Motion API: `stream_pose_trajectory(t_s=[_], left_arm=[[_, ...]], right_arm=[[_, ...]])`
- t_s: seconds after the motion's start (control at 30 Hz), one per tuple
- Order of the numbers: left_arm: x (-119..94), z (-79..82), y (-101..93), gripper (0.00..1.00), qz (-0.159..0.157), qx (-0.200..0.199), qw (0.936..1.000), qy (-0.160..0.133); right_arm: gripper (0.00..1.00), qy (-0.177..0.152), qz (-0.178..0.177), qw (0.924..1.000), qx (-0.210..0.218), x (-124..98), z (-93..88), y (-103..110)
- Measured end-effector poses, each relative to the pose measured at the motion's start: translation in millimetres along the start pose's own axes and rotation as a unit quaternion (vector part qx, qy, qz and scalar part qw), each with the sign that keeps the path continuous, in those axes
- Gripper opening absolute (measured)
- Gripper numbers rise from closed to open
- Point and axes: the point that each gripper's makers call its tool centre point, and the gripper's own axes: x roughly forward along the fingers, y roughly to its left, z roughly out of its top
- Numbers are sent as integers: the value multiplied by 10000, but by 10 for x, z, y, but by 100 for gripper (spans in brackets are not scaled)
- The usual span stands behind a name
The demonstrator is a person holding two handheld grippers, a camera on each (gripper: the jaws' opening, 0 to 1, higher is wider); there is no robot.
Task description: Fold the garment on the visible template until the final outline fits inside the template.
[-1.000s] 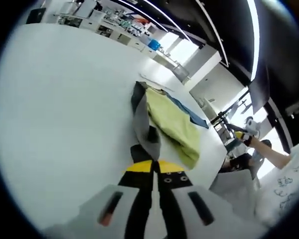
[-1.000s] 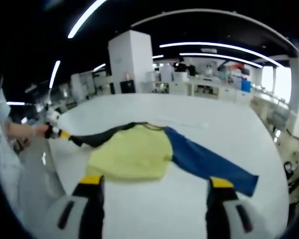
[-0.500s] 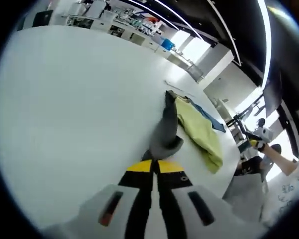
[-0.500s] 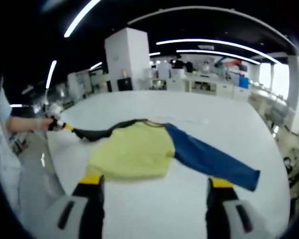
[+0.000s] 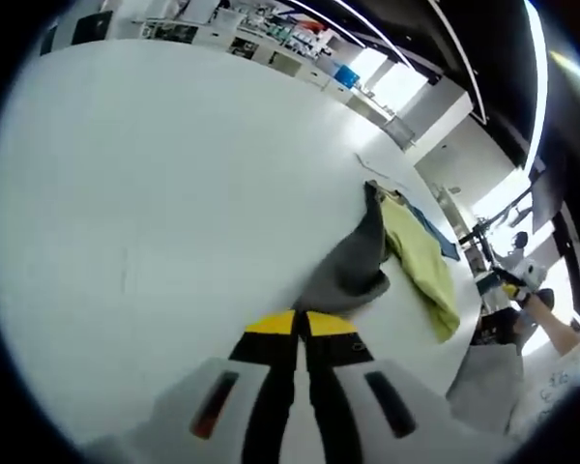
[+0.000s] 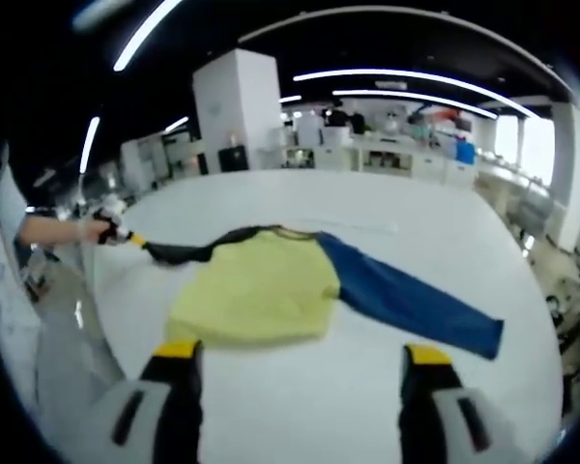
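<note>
Left gripper view — left gripper (image 5: 297,324) clamps sleeve (image 5: 353,266).

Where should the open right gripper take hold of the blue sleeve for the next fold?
Probably at the cuff end of the blue sleeve, coming from the table's near edge. It lies flat and stretched away from the yellow body, with bare table around it. The right gripper hangs open.

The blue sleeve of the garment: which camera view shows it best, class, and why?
The right gripper view: the blue sleeve lies flat on the white table, seen full length from the yellow body to its cuff. The left gripper view catches a thin blue edge behind the yellow body.
</note>
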Motion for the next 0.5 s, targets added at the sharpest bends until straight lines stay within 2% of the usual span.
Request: stream_pose_trajectory(t_s=[0.17, 0.2, 0.37, 0.5], left_arm=[[46, 96, 189, 0, 102, 20, 9998, 169], [25, 58, 174, 0, 138, 29, 9997, 184], [82, 117, 311, 0, 292, 18, 9991, 304], [170, 258, 489, 0, 356, 36, 9985, 410]], right_arm=[[84, 43, -50, 10000, 65, 7, -45, 7], [84, 52, -63, 9999, 70, 10, -51, 11], [84, 82, -106, 9998, 116, 14, -78, 83], [84, 102, -142, 9997, 153, 5, -100, 106]])
